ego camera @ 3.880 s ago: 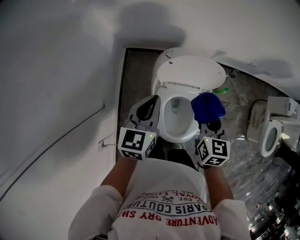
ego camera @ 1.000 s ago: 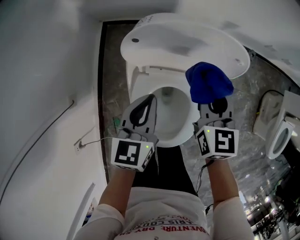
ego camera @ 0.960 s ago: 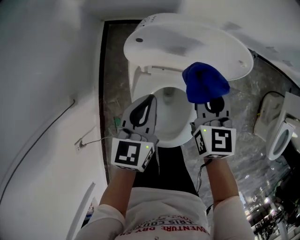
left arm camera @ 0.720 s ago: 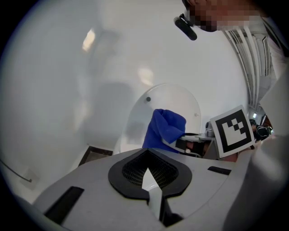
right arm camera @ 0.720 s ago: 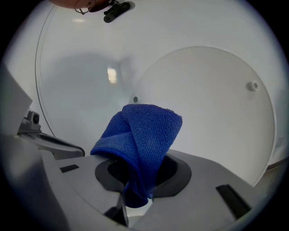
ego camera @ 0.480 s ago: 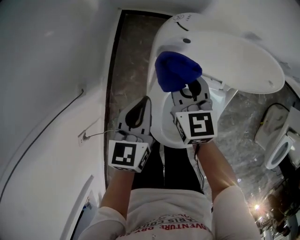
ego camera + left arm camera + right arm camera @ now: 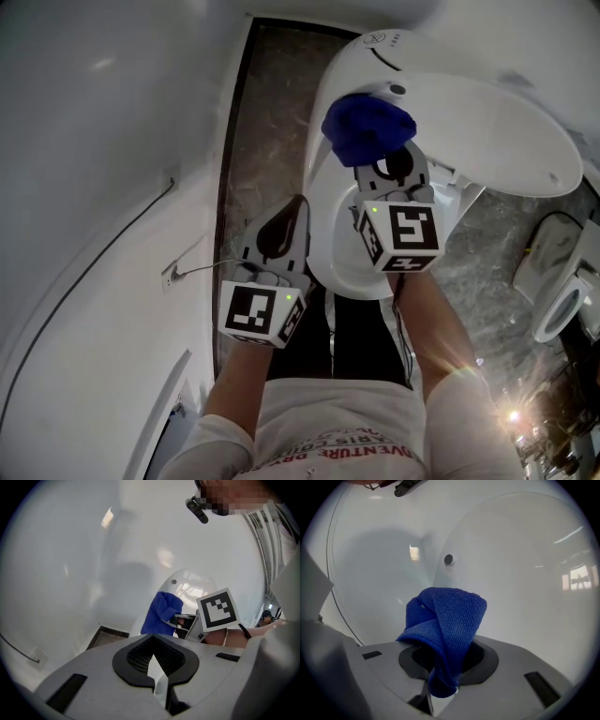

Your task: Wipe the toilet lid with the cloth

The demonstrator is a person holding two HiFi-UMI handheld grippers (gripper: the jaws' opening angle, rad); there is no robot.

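Right gripper (image 7: 386,167) is clamped on the blue cloth (image 7: 367,129), which sits at the left end of the raised toilet lid (image 7: 487,122) in the head view. Left gripper (image 7: 295,208) has its jaws together and empty, below-left of the lid.

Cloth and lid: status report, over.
Right gripper shut on blue cloth. Left gripper shut, empty, low beside the bowl. Cloth up at the raised toilet lid, near its bumper; contact unconfirmed. Nothing in the way.

Toilet lid (image 7: 487,122) blocks ahead; floor (image 7: 267,122) leftward seems open.
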